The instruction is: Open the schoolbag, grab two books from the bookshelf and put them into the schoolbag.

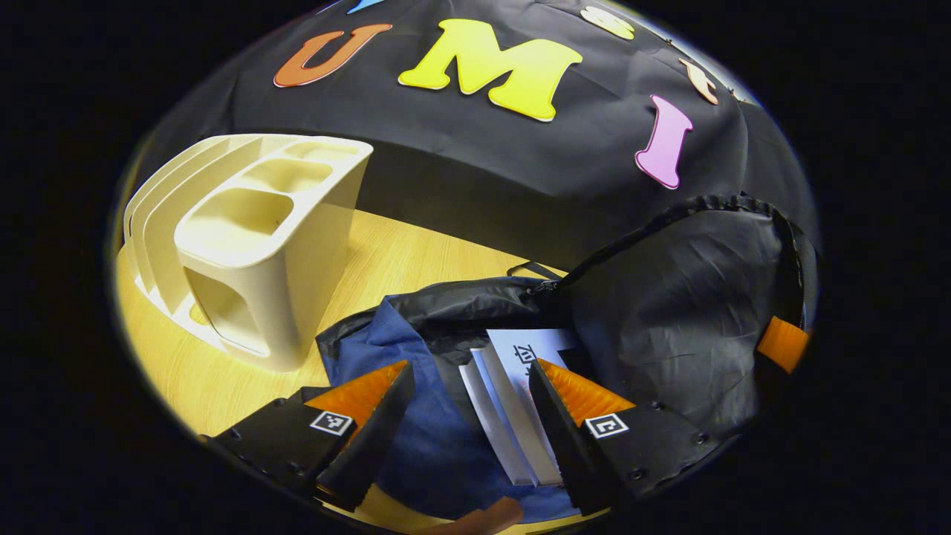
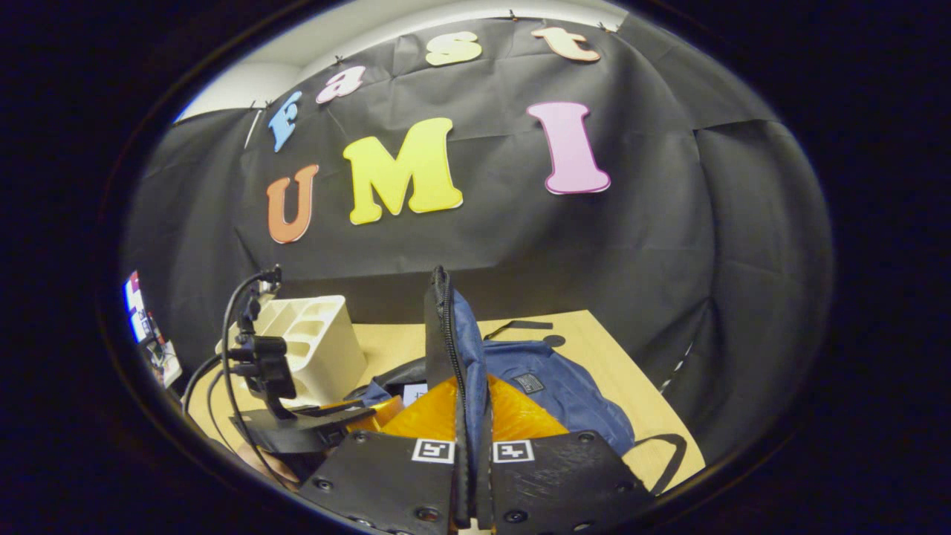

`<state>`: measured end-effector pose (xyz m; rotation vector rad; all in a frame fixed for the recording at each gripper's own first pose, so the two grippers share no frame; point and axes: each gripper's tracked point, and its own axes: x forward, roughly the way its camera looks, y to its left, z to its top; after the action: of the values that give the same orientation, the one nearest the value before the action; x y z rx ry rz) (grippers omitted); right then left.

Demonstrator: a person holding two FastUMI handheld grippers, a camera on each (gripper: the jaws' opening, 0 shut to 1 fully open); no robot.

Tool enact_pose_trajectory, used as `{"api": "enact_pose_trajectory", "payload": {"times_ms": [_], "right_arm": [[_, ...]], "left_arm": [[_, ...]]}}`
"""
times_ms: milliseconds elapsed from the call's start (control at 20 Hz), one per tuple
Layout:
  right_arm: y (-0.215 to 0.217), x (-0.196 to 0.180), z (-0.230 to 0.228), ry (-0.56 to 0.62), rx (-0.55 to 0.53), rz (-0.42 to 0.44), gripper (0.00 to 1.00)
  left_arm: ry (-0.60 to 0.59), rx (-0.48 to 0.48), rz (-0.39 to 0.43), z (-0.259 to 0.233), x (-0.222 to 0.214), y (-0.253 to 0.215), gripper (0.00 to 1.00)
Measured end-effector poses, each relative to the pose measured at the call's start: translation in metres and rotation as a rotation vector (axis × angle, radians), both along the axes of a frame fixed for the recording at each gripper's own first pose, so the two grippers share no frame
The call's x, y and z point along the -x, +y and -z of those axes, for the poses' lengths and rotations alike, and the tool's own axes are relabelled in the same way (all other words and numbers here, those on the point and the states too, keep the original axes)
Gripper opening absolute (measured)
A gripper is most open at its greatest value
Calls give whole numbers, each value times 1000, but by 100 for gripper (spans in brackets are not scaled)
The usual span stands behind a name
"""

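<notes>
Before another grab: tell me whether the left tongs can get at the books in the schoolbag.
Probably yes. The left tongs hang open right over the books, and the right tongs hold the schoolbag flap up.

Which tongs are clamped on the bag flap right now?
The right tongs: they pinch the raised zip-edged flap of the blue fabric schoolbag. The left tongs hang open above the white books.

Left cam close above open schoolbag [image 1: 446,438]; right cam behind, facing wall; shared: schoolbag, bookshelf [image 2: 316,345].

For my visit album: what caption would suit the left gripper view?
Open left gripper hovers over two books lying inside the opened schoolbag, beside an empty bookshelf.
</notes>
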<state>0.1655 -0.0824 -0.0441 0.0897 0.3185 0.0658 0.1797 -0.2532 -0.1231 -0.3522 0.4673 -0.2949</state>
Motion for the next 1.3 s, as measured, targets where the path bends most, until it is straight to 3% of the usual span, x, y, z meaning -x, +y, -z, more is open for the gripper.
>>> {"api": "enact_pose_trajectory", "payload": {"times_ms": [250, 350, 500, 550, 700, 800, 850, 950, 1000, 1300], "right_arm": [[5, 3, 14, 28, 19, 31, 6], [6, 7, 21, 35, 41, 41, 16], [11, 17, 34, 61, 60, 54, 18], [11, 22, 38, 69, 74, 64, 28], [10, 35, 43, 65, 135, 99, 37], [11, 44, 44, 57, 148, 119, 57], [12, 49, 44, 56, 153, 122, 61], [12, 58, 46, 59, 158, 131, 63], [12, 60, 46, 58, 154, 138, 57], [26, 95, 33, 2, 125, 103, 58]], "left_arm": [[-60, -42, -28, -12, 14, 30, 97], [-99, -79, -46, -18, 22, 46, 97], [-139, -112, -64, -23, 38, 71, 98], [-143, -117, -72, -24, 45, 78, 97], [-150, -125, -92, -33, 68, 106, 98], [-185, -154, -111, -40, 83, 121, 98], [-198, -166, -120, -43, 91, 128, 98], [-221, -170, -137, -46, 103, 140, 97], [-235, -173, -146, -49, 108, 147, 97], [-339, -269, -221, -80, 147, 191, 99]]}}
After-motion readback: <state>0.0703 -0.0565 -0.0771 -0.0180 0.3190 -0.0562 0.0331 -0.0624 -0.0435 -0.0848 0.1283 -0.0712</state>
